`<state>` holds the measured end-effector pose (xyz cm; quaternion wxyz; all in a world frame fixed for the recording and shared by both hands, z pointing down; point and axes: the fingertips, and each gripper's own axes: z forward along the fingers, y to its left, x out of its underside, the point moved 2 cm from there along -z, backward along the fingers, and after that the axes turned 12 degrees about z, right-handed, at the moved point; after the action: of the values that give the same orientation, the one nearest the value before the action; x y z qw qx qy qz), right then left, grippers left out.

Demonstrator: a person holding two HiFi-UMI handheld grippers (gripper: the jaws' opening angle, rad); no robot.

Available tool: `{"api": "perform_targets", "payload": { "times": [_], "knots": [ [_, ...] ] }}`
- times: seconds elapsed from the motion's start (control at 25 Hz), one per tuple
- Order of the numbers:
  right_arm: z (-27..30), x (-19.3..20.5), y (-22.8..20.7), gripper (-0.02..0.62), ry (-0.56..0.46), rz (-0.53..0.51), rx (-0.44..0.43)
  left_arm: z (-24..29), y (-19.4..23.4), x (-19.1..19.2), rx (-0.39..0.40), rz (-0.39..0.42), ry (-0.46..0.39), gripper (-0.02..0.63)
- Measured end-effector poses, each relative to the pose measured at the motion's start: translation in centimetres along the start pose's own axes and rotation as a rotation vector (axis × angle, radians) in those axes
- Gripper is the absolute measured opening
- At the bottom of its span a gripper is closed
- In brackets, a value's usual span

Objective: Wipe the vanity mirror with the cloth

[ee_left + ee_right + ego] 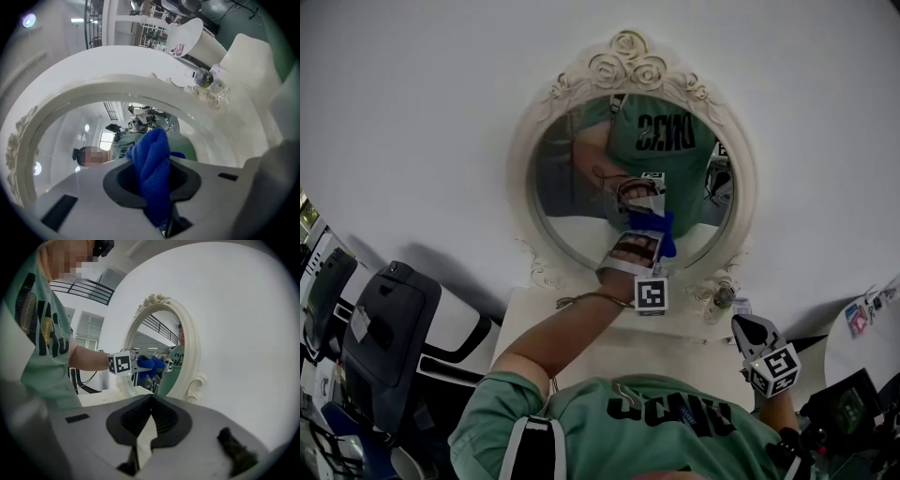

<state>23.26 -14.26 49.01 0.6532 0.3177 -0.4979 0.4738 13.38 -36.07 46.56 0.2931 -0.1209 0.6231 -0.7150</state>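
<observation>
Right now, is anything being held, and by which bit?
The left gripper pinches the blue cloth around its bunched-up middle. The right gripper is shut on nothing.

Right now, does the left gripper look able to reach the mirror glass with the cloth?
Probably yes: the left gripper holds the cloth up at the mirror, nothing between.

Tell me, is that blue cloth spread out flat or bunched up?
Bunched up. The blue cloth sticks out of the left tongs as a narrow folded wad, pinched between them, facing the mirror.
</observation>
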Motion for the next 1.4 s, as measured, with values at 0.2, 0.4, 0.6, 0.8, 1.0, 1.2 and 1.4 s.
{"api": "perform_targets", "payload": {
  "times": [0.2, 0.4, 0.6, 0.8, 1.0, 1.2, 1.4],
  "knots": [
    [-1.5, 1.0, -0.9, 0.012, -0.017, 0.032, 0.035, 1.9, 0.8, -7.6, 0.025, 0.038, -0.121, 0.097],
    [-2.7, 1.9, -2.0, 0.012, -0.028, 0.069, 0.068, 3.4, 1.5, -12.5, 0.036, 0.065, -0.177, 0.097],
    [-3.0, 2.1, -2.5, 0.012, -0.031, 0.087, 0.072, 3.2, 1.5, -12.8, 0.022, 0.065, -0.214, 0.097],
    [-1.9, 1.0, -1.5, 0.012, -0.036, 0.055, 0.037, 0.2, 2.7, -9.5, -0.027, -0.067, -0.246, 0.097],
    [-0.5, 0.2, -0.4, 0.012, -0.012, 0.030, 0.001, -2.8, 0.4, 1.9, -0.051, -0.099, -0.061, 0.097],
    [1.3, -0.9, 1.3, 0.012, 0.001, -0.016, -0.047, -6.2, -4.2, 13.5, 0.003, -0.102, 0.154, 0.097],
    [2.1, -1.7, 2.8, 0.012, 0.016, -0.044, -0.076, -7.8, -8.0, 19.8, 0.069, -0.134, 0.266, 0.097]
  ]
}}
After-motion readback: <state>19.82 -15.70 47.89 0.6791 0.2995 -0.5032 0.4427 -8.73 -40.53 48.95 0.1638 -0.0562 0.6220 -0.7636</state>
